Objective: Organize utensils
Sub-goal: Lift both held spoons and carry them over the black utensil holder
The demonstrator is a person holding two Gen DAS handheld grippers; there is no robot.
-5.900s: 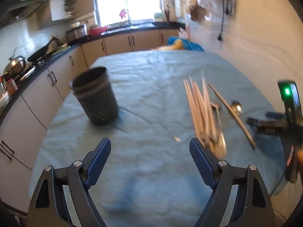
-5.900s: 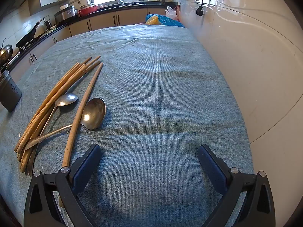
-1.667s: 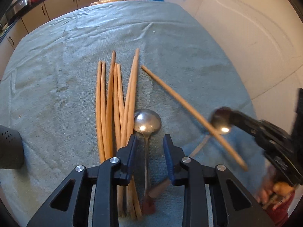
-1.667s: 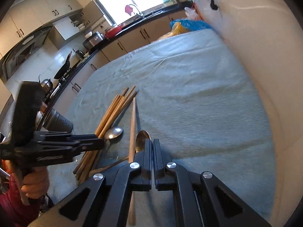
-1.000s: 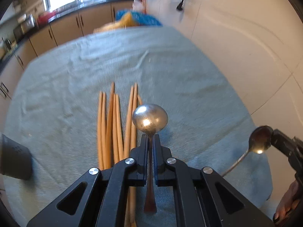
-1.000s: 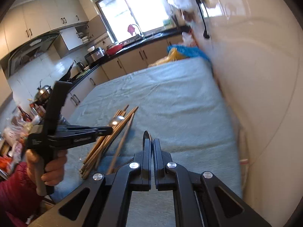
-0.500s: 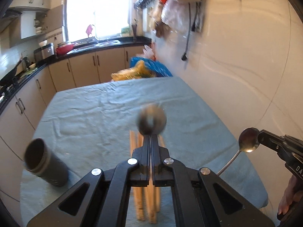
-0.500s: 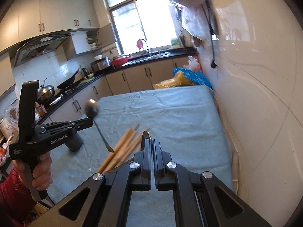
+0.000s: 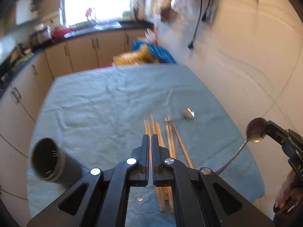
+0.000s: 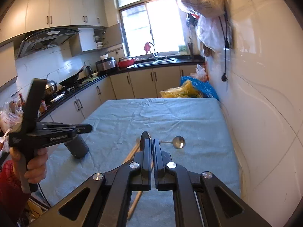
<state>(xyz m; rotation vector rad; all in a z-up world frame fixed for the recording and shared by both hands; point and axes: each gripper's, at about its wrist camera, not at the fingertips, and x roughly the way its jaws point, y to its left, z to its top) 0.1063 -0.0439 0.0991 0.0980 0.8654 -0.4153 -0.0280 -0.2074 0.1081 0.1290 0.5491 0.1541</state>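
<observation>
My left gripper (image 9: 149, 139) is shut and holds nothing; it also shows in the right wrist view (image 10: 90, 127), raised above the dark holder cup (image 10: 78, 147). A metal spoon (image 9: 188, 113) lies on the blue-grey cloth beside the wooden chopsticks (image 9: 161, 141); the right wrist view shows it too (image 10: 178, 142). My right gripper (image 10: 152, 143) is shut on a second metal spoon (image 10: 144, 138), seen edge-on; the left wrist view shows this spoon (image 9: 255, 132) held in the air at the right. The dark cup (image 9: 47, 162) stands at the table's left.
The cloth-covered table (image 10: 170, 113) meets a white tiled wall (image 10: 265, 113) on its right. Blue and yellow bags (image 10: 189, 90) lie past the far end. Kitchen cabinets and a counter (image 10: 85, 98) run along the left and back.
The spoon left my left gripper and now lies on the cloth by the chopsticks. The left gripper stays shut and has tilted down. My right gripper still holds its spoon aloft.
</observation>
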